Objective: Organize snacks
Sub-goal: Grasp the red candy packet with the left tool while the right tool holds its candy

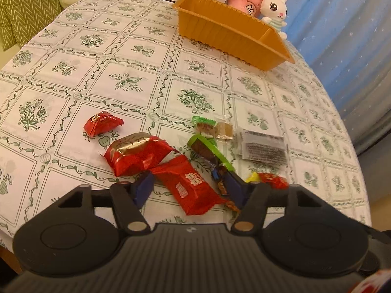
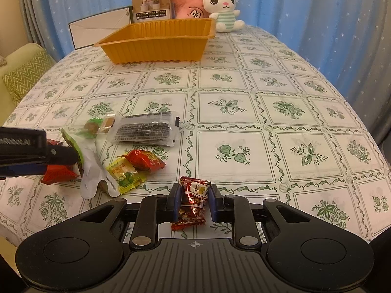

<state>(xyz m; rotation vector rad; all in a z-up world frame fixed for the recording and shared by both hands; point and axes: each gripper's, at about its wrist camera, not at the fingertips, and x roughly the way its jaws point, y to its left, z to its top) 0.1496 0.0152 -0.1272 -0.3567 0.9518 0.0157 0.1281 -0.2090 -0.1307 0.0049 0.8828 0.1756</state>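
My right hand-held gripper (image 2: 194, 201) pinches a light, crinkly red candy (image 2: 192, 201); left hand-held gripper (image 1: 189, 186) half-open around a slippery red packet (image 1: 189, 189), orange tray (image 1: 220, 33) at one o'clock.

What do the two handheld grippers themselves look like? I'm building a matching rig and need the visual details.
Both match: the left gripper and right gripper have matte black bodies with a ribbed centre panel, two round side discs, black linkage arms with silver pivot pins, and blue finger pads. From the right wrist view, white lettering runs along the left gripper's side. No cables or sleeves show.
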